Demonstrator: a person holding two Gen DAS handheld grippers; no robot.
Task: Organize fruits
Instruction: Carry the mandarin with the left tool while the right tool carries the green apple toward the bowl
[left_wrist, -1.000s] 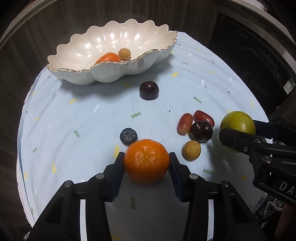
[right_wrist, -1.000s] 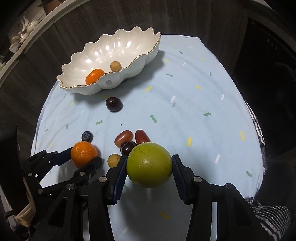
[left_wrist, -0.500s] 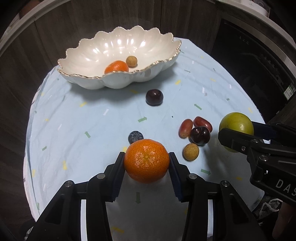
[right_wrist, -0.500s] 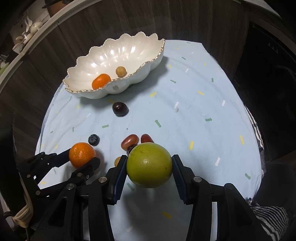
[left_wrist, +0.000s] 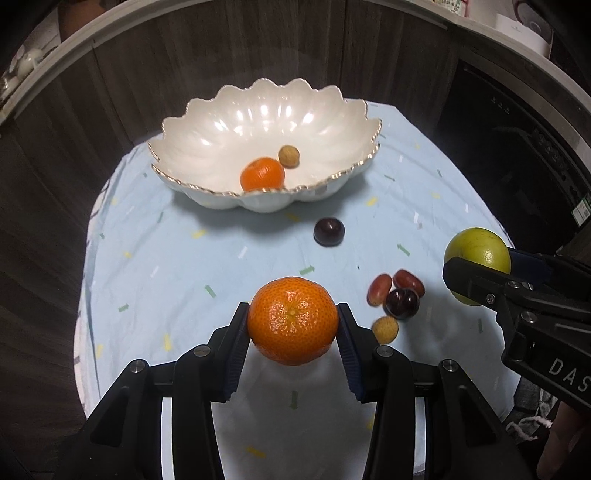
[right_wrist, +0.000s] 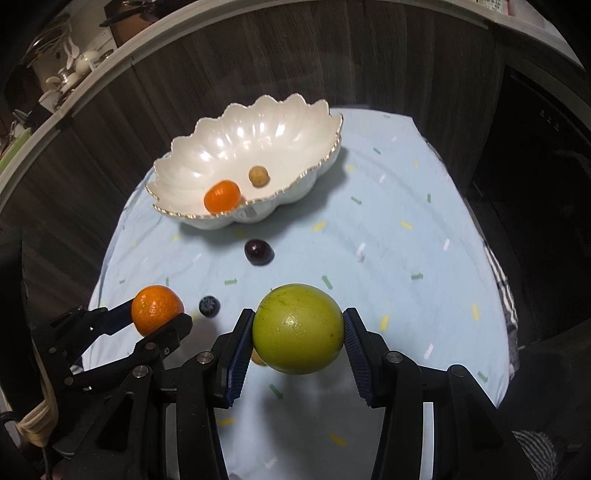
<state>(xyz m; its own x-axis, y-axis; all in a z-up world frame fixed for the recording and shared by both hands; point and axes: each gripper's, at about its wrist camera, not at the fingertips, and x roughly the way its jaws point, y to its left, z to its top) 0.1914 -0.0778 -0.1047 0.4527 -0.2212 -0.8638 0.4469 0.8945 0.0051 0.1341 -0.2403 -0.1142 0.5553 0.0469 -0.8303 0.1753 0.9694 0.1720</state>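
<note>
1. Both tongs are clamped — left gripper (left_wrist: 293, 325) on a round orange mandarin (left_wrist: 293, 320), right gripper (right_wrist: 297, 330) on a smooth green fruit (right_wrist: 297, 328), above the cloth.
2. Soft-skinned, light, likely slippery — grip across the widest middle.

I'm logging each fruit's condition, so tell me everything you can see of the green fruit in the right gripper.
The green fruit is round, yellow-green and smooth-skinned, with a few thin dark scratches and specks. It is whole, held above the blue cloth, clamped at its sides between the right gripper's blue ribbed pads. Nothing else touches it.
</note>
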